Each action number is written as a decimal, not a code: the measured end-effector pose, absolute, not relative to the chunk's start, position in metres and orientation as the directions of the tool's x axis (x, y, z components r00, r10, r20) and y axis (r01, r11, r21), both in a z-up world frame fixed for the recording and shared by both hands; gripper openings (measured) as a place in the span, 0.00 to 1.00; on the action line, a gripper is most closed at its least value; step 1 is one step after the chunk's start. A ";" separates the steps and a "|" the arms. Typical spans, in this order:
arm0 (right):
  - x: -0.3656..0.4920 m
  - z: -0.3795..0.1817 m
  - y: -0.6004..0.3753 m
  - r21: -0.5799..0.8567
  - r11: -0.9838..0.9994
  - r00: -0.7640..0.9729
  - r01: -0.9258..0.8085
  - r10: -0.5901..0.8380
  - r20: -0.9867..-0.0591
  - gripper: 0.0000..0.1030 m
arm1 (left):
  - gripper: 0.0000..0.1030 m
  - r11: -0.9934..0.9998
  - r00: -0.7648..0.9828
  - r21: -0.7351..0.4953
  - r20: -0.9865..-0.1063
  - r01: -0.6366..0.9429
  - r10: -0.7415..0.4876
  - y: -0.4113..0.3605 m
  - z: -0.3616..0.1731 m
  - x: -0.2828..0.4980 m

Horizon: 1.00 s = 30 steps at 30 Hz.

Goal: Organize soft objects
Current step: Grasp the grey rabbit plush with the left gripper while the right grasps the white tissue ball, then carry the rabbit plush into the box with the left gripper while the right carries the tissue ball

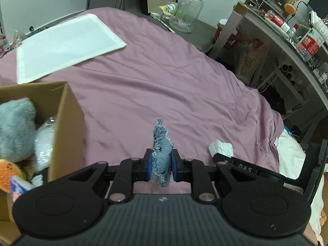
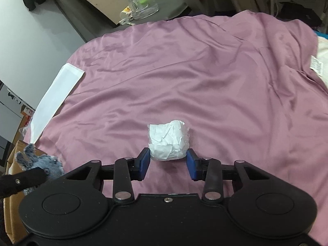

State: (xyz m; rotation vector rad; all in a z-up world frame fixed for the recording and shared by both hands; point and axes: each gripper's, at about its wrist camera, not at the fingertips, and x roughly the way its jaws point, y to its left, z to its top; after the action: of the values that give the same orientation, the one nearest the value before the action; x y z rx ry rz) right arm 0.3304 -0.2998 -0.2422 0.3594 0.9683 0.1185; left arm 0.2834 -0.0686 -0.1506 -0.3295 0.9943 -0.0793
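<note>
A frayed blue denim scrap [image 1: 161, 160] stands upright between the blue pads of my left gripper [image 1: 161, 156], which is shut on it just right of an open cardboard box [image 1: 67, 123]. The same denim scrap [image 2: 41, 163] shows at the left edge of the right wrist view. A white crumpled wad in clear plastic [image 2: 168, 141] sits between the pads of my right gripper [image 2: 168, 154]; both pads touch its sides. The white wad [image 1: 221, 148] also appears at the right in the left wrist view, over the mauve bedsheet [image 1: 164, 82].
The box holds a grey plush [image 1: 16, 131], a white plastic bundle [image 1: 44, 143] and an orange toy [image 1: 8, 172]. A white flat pad [image 1: 65, 43] lies at the bed's far left. A glass jar [image 1: 188, 10] stands behind the bed, cluttered shelves [image 1: 297, 30] to the right.
</note>
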 end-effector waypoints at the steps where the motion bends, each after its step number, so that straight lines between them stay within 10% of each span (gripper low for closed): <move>1: 0.326 -0.238 -0.301 0.351 0.934 0.570 0.065 0.254 -0.781 0.37 | 0.17 0.947 0.550 -0.311 -0.807 -0.084 -0.216 -0.066 -0.148 0.281; 30: 0.234 -0.134 -0.264 0.321 0.947 0.714 -0.004 0.228 -0.662 0.37 | 0.17 0.935 0.664 -0.332 -0.728 -0.123 -0.171 0.039 -0.087 0.207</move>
State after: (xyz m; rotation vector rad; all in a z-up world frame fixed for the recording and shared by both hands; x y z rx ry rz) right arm 0.2337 -0.2641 -0.1337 0.3091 0.7677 0.1304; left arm 0.2072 0.0390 -0.0873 -0.3724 0.8501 -0.0276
